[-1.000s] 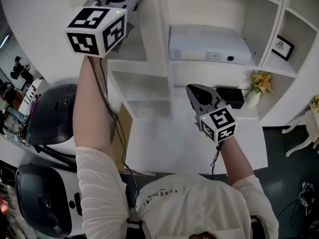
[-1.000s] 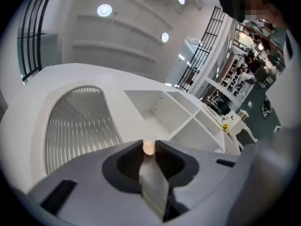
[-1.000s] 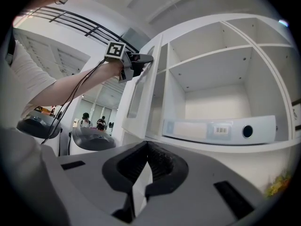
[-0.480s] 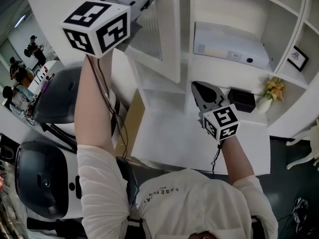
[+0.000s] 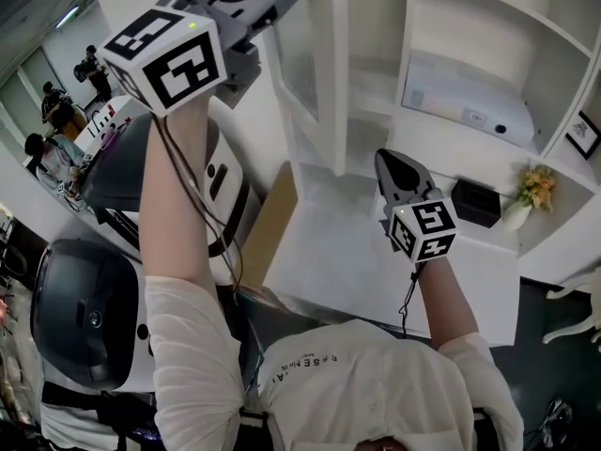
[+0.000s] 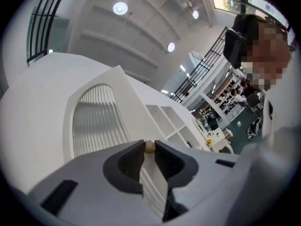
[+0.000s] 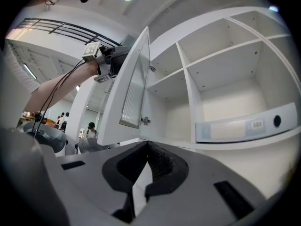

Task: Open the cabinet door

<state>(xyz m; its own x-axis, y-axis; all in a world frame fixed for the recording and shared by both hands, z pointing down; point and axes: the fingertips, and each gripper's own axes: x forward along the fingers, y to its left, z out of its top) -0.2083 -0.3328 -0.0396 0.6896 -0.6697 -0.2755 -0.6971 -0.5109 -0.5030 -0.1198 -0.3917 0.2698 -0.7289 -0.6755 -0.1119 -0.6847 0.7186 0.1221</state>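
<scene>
- Lower centre of the head view: your white shirt (image 5: 366, 383). It has a line of print near the collar, upside down and too small to read.
- Lower left: two dark domed machines (image 5: 75, 318) in white housings, both cut off by the frame edge. You can make out no maker's name on them.
- Centre right: your right gripper (image 7: 147, 145). Its jaws meet at the tips with nothing between them. Its marker cube (image 5: 423, 231) carries black-and-white square patterns and no lettering.
- Upper left: your left gripper (image 6: 149, 145), raised, with its tips cut off by the top edge of the head view. In the left gripper view its jaws are closing. The pads press on either side of a small round wooden knob (image 6: 149, 148).
- Upper centre: the cabinet door (image 5: 315, 64), white with a ribbed panel. It stands swung out from the shelving, seen nearly edge-on, and the knob sits at its edge.
- Upper right: a white shelf unit (image 5: 441, 26).
  - On one shelf lies a long white box (image 5: 470, 97) with a small label (image 5: 472, 116) whose print is unreadable.
  - Lower down sits a black box (image 5: 476, 202), just beside yellow flowers (image 5: 537, 186).
- Right edge: a framed picture (image 5: 584, 134), partly cut off. The dark mark on it is illegible.
- Far upper left: people (image 5: 56, 111), small and indistinct.
</scene>
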